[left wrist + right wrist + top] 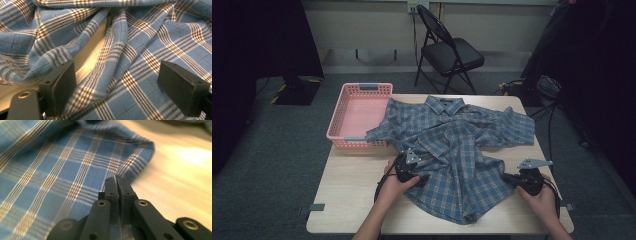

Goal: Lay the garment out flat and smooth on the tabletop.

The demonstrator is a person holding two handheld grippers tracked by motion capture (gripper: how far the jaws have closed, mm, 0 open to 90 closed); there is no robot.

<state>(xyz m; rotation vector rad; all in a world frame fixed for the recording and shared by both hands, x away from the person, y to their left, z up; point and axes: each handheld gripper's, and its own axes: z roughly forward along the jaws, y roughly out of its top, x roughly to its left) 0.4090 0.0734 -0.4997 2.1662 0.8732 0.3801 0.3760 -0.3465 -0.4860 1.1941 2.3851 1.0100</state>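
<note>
A blue plaid shirt (pixel 457 145) lies spread and rumpled on the light wooden table (pixel 352 200), collar toward the far side. My left gripper (pixel 421 176) rests at the shirt's near left edge. In the left gripper view it (pixel 117 75) stands open, its jaws wide apart over folds of the shirt (pixel 140 37), with a strip of table (pixel 87 57) showing beneath. My right gripper (pixel 508 176) is at the shirt's near right edge. In the right gripper view it (pixel 116 180) is shut, pinching the hem of the shirt (pixel 50 170) between its pads.
A pink plastic basket (pixel 357 112) sits at the table's far left corner, and one shirt sleeve reaches its rim. A black folding chair (pixel 449 52) stands beyond the table. Bare tabletop (pixel 180 170) lies to the right of the shirt's hem.
</note>
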